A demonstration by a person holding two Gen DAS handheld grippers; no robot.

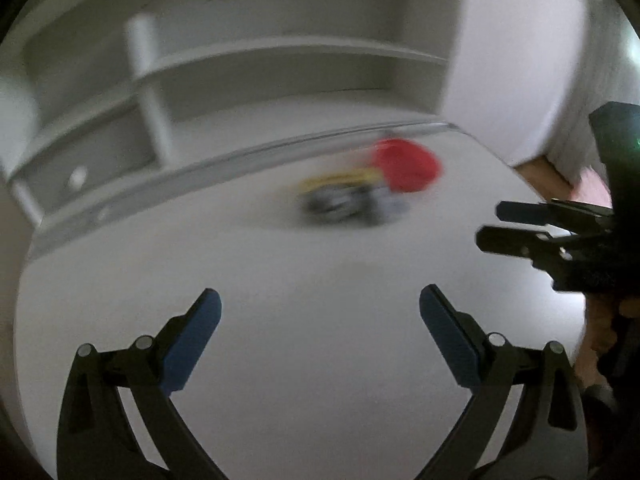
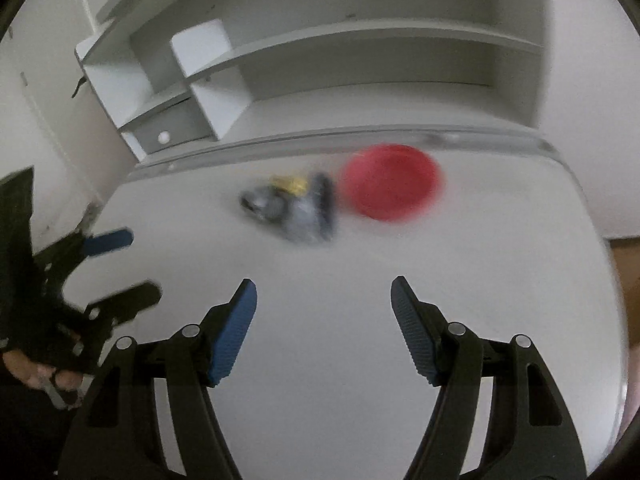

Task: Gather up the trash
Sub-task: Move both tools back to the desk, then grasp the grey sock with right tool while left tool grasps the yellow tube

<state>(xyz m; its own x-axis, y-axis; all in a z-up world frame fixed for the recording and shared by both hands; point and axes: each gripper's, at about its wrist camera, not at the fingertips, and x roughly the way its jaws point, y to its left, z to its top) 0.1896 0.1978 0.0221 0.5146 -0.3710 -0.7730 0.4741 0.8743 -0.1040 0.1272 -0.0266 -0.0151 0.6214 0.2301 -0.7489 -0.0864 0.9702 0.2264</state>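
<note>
Both hand-held grippers, left [image 1: 320,300] and right [image 2: 323,290], have jaws apart, empty. Trash [image 2: 294,206] lies mid-worktop [image 2: 320,264], just left of the red bowl [image 2: 394,180]. Blurred; probably crinkly wrappers: light, soft, slippery. Pinch a raised fold.

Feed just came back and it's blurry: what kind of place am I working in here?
Most likely a home room, at a white desk with a built-in white shelf unit behind it and a small drawer. A red round dish and some blurred trash lie on it.
</note>
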